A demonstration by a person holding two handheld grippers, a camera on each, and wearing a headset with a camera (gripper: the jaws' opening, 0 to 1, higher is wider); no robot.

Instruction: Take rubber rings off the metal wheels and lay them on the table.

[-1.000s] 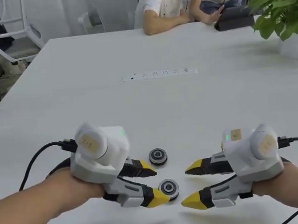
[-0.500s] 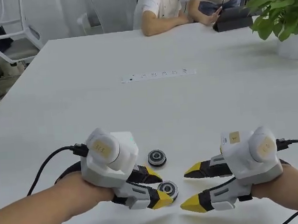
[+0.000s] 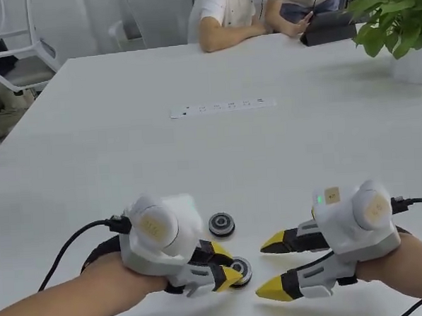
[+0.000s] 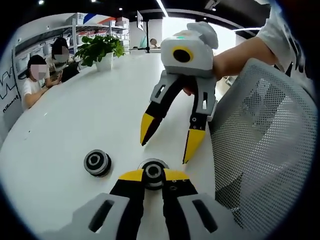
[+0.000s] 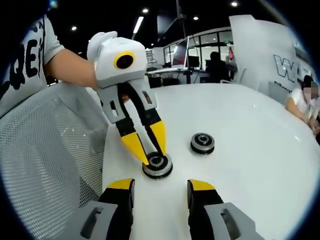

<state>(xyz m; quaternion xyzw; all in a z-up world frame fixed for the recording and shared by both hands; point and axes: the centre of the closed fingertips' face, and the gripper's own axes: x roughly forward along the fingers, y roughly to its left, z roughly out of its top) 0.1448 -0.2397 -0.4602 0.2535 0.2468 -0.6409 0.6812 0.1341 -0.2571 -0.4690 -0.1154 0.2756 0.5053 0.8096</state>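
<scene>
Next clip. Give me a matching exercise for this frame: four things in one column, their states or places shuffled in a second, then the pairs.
Column one:
1. left gripper
2. right gripper
3. far wheel
4. power strip

Column two:
A. jaws wide apart, holding nothing
B. round and dark-rimmed, alone just beyond the gripper tips
C. jaws close together on the near wheel
D. long and white, much further up the table

Pairs: 1-C, 2-A, 3-B, 4-D
</scene>
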